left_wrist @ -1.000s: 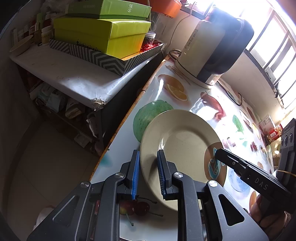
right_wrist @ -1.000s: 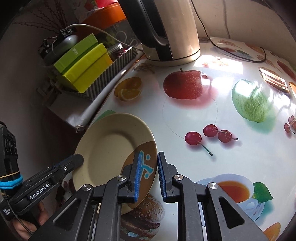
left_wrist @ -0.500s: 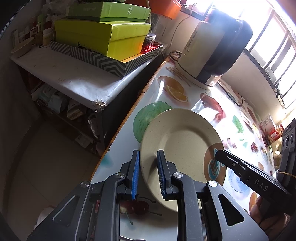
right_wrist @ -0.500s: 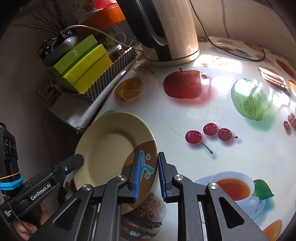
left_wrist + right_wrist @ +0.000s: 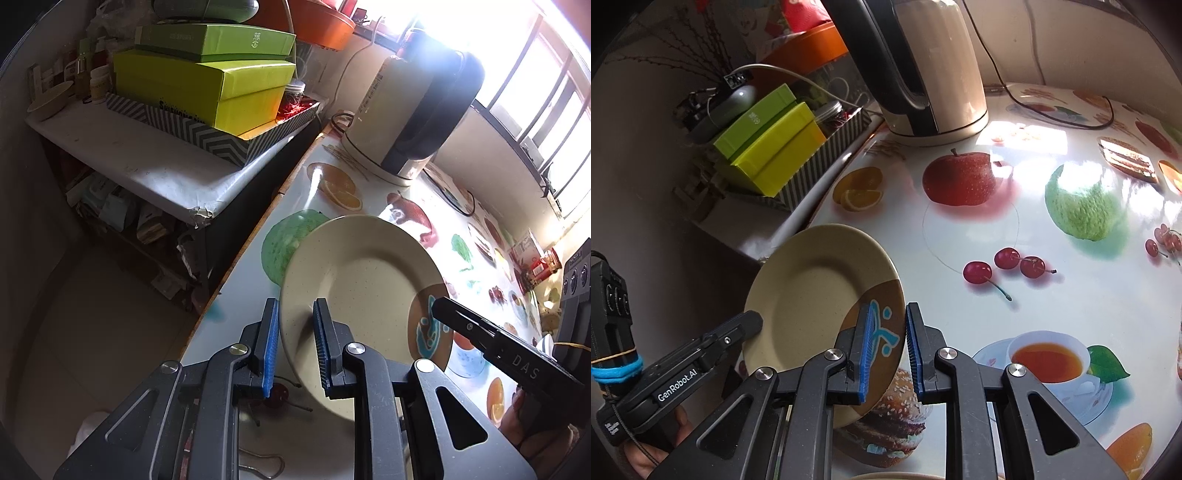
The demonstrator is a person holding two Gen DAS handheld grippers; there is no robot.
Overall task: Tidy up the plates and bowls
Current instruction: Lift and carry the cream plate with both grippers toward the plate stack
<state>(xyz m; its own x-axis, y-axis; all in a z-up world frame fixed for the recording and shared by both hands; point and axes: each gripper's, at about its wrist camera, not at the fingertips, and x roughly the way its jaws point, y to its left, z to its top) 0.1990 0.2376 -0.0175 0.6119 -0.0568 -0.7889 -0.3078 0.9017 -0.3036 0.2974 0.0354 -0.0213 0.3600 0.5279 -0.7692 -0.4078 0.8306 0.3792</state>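
Note:
A beige plate (image 5: 354, 291) with a brown and blue patch is held tilted above the fruit-print table (image 5: 424, 206). My left gripper (image 5: 293, 343) is shut on its near rim. My right gripper (image 5: 888, 343) is shut on the opposite rim, at the brown patch, and its finger shows in the left wrist view (image 5: 480, 332). The plate (image 5: 820, 295) also shows in the right wrist view, with the left gripper's finger (image 5: 713, 343) at its left edge. A small beige bowl (image 5: 50, 98) sits on the side shelf at far left.
An electric kettle (image 5: 413, 110) stands at the table's back edge with its cord. Green and yellow boxes (image 5: 207, 88) are stacked in a striped tray on the lower side shelf (image 5: 147, 166). The table's left edge drops to the floor (image 5: 92, 332). Another rim (image 5: 905, 476) shows at the bottom edge.
The plate has risen and tilted up more steeply between both grippers. Both grippers keep their hold on its rims.

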